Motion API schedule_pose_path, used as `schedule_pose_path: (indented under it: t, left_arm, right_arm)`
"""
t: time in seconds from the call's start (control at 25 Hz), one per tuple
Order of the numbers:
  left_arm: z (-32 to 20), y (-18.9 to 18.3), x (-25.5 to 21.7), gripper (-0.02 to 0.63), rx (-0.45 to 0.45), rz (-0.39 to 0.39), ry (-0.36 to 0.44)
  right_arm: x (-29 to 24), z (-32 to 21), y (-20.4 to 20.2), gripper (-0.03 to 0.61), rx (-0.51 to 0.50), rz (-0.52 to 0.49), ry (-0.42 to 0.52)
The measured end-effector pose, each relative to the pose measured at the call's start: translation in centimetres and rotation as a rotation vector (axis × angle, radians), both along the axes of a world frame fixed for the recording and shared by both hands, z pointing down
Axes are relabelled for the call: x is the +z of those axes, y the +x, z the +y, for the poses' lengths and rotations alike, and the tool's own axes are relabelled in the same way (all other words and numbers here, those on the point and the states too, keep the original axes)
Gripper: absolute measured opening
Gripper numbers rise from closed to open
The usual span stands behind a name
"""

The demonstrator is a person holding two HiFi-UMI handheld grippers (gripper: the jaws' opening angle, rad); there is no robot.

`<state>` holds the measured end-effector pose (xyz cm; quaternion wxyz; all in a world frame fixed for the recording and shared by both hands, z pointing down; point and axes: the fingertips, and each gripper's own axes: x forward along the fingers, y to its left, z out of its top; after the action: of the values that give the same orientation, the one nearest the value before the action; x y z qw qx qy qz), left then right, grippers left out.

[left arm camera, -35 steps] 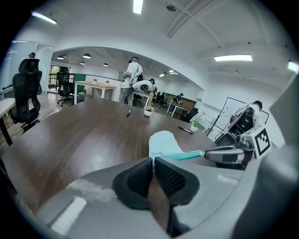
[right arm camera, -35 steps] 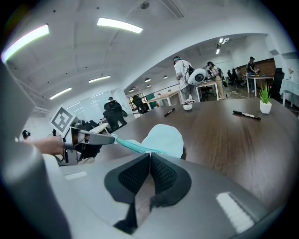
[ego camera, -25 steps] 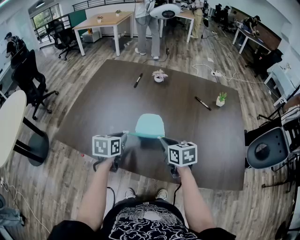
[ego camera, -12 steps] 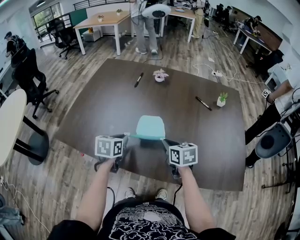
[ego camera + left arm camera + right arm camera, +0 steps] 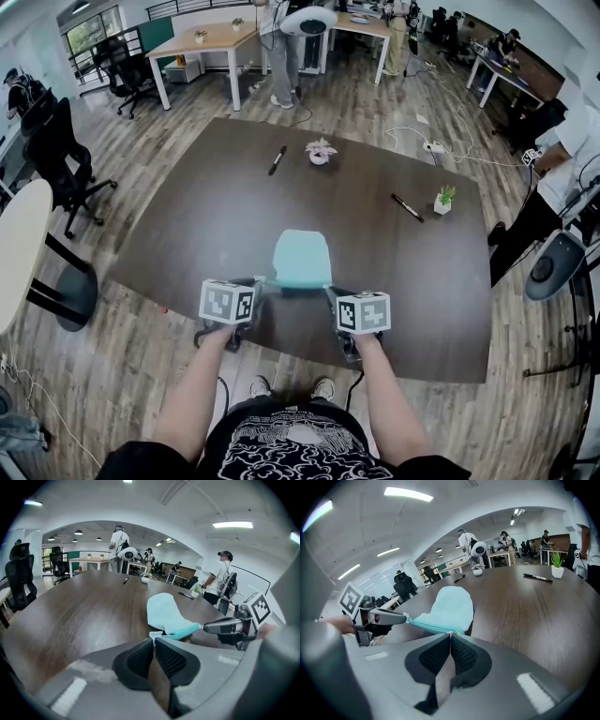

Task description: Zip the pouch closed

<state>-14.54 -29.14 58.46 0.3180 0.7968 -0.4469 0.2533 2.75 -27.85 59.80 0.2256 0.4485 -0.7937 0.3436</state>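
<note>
Pouch (image 5: 301, 258) near table (image 5: 234, 206) front edge, clamped by left tool (image 5: 153, 640), right tool (image 5: 450, 634)

My right tongs (image 5: 450, 636) are pressed together, and their tips pinch a small pale zipper pull (image 5: 451, 633) at the near edge of the teal pouch (image 5: 449, 604). The zipper (image 5: 427, 626) runs straight off to the left, where my left tongs (image 5: 402, 618) grip the pouch's end tab. Around the pouch spreads the dark wooden worktop (image 5: 520, 609). Farther back on it are a black pen (image 5: 538, 578) and a small potted plant (image 5: 556, 564).
</note>
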Motion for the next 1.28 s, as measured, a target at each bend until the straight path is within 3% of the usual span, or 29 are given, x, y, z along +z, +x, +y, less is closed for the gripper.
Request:
schedule_pose_path:
  t: [0.52,0.6,0.72,1.0,1.28]
  left_arm:
    - [1.1,0.0,1.6,0.028,0.027,-0.018,-0.033]
    - [1.2,0.0,1.7,0.041,0.030,-0.017,-0.034]
    - [1.1,0.0,1.6,0.116,0.027,-0.006,-0.033]
    - [-0.2,0.3,-0.3,0.133,0.014,0.010,0.021]
    - [-1.9,1.5,-4.4,0.132,0.034,0.045,0.110]
  right_arm:
    - [1.4,0.7,0.0,0.009,0.007,0.020,-0.033]
    - [1.5,0.8,0.1,0.012,0.013,0.029,-0.034]
    - [1.5,0.7,0.3,0.031,0.025,0.038,-0.032]
    - [0.4,-0.1,0.7,0.038,0.035,0.030,-0.007]
    - [-3.5,-1.8,0.5,0.038,0.034,0.018,0.079]
